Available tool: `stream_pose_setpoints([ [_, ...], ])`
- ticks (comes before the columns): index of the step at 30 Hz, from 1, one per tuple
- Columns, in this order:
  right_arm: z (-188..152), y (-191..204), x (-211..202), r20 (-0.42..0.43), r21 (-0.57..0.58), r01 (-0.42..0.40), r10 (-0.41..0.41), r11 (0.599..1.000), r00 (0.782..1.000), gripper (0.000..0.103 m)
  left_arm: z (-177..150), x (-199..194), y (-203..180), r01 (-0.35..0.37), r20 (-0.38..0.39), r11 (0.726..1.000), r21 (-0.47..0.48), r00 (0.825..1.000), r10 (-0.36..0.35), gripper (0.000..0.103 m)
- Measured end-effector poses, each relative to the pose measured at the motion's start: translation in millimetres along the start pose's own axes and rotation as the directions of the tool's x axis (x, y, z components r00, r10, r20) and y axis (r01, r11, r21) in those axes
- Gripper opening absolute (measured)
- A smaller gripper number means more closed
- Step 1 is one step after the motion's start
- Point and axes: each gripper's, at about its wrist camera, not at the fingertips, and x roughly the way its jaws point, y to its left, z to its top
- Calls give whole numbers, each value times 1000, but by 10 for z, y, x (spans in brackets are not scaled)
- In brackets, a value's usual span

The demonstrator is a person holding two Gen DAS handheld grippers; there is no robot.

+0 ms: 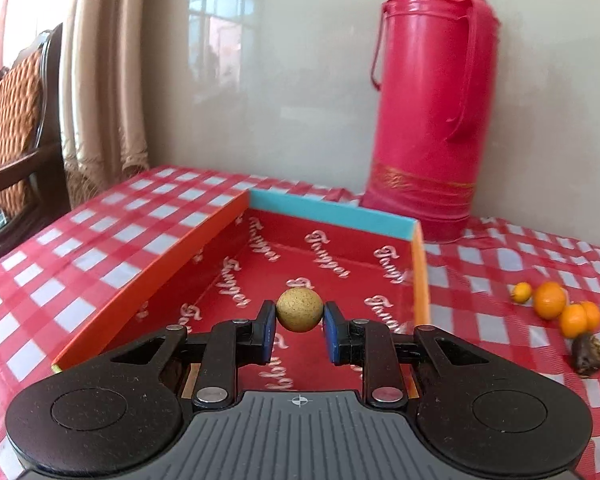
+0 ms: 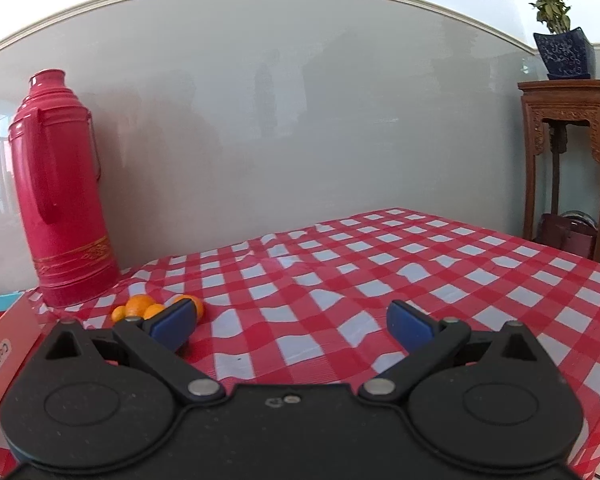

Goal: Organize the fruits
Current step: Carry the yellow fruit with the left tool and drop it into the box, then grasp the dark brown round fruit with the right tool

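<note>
My left gripper is shut on a small round tan fruit and holds it over the open red box with an orange wall and a blue far wall. Several small oranges and a dark brown fruit lie on the checked cloth to the right of the box. My right gripper is open and empty above the cloth. The oranges sit just beyond its left finger, partly hidden by it.
A tall red thermos stands behind the box's far right corner, near the wall; it also shows in the right wrist view. A chair and curtain are at the left. A wooden stand with a potted plant is off the table's right.
</note>
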Motion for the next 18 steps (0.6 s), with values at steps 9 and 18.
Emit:
stream_pose_setpoints([
  [9,17,137,28,-15,-15,-36,36,999,999,96,-50,-94,149,-57,-13,998,-22,998,57,62],
  [18,59,328,230,-91,-42,-126,122,991,988,96,10,-406,583,-104,100,988,-113,988,115,103],
])
